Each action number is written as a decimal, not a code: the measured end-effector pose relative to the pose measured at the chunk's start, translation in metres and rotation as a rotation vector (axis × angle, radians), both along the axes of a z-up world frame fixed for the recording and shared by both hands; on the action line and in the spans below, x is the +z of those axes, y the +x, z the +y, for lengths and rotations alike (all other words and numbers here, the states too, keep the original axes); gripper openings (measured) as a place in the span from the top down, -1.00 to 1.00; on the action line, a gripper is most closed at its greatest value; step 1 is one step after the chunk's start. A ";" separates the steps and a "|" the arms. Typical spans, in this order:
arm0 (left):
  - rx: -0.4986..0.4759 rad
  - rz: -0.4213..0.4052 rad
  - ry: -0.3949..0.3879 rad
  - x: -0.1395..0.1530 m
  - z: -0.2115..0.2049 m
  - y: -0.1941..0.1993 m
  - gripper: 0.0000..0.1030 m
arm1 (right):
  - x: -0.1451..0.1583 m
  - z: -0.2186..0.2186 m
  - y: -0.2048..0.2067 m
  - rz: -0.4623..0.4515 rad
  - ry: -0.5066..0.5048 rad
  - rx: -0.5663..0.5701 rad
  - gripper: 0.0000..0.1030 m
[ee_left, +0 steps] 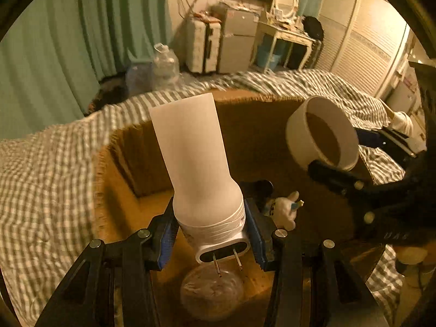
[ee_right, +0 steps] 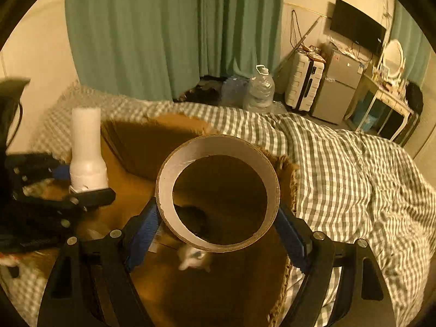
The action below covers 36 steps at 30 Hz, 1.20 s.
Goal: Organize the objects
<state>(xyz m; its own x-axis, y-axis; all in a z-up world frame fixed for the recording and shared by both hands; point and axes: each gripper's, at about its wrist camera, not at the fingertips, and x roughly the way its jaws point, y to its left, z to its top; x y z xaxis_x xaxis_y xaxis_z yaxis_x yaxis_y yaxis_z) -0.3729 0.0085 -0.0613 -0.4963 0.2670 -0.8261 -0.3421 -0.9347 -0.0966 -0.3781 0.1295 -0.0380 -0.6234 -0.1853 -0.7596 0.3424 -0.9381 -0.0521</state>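
The white plug-in device (ee_left: 201,169), a tall white body with two metal prongs on its base, sits at the centre of the left wrist view, clamped at its wide lower end between the blue pads of the left hand-held gripper (ee_left: 209,229). Its prongs point toward the camera and its narrow end tilts up and away. It hangs above the open cardboard box (ee_left: 130,163), not touching it.

In the centre of the right wrist view the tape roll (ee_right: 218,193), a wide cardboard ring, is clamped across its outside by the right hand-held gripper (ee_right: 218,226), also over the box. In the left wrist view the same roll appears at the right of the frame.

Inside the box, low in the frame, lie a small white plush toy (ee_left: 286,212), a dark object (ee_left: 261,188) beside it that is too dim to name, and a clear bag or lid (ee_left: 212,294) at the bottom centre. The box rests on a bed with a checked duvet (ee_right: 340,169); green curtains (ee_right: 163,27) fill the upper part of the frame.

Judging by this, the step in hand is carrying both items into the box. The next move likely calls for lowering each to a free patch of the box floor, clear of the toy, then opening the jaws.
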 end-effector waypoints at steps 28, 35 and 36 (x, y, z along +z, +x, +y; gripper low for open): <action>0.140 0.294 -0.052 0.145 -0.013 0.132 -0.81 | 0.130 0.014 0.138 0.226 0.023 -0.105 -0.82; 0.199 0.415 -0.103 0.179 -0.012 0.209 -0.89 | 0.163 0.020 0.210 0.291 0.002 -0.138 -0.91; 0.193 0.430 -0.092 0.182 -0.011 0.222 -0.89 | 0.169 0.024 0.224 0.312 0.000 -0.148 -0.92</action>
<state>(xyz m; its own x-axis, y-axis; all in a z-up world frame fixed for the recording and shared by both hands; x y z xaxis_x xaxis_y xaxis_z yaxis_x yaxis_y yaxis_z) -0.1506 -0.0023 0.1208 -0.8314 0.0717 -0.5510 -0.1522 -0.9831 0.1018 -0.1545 0.1534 0.1306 -0.8457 -0.0751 -0.5284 0.1698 -0.9765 -0.1330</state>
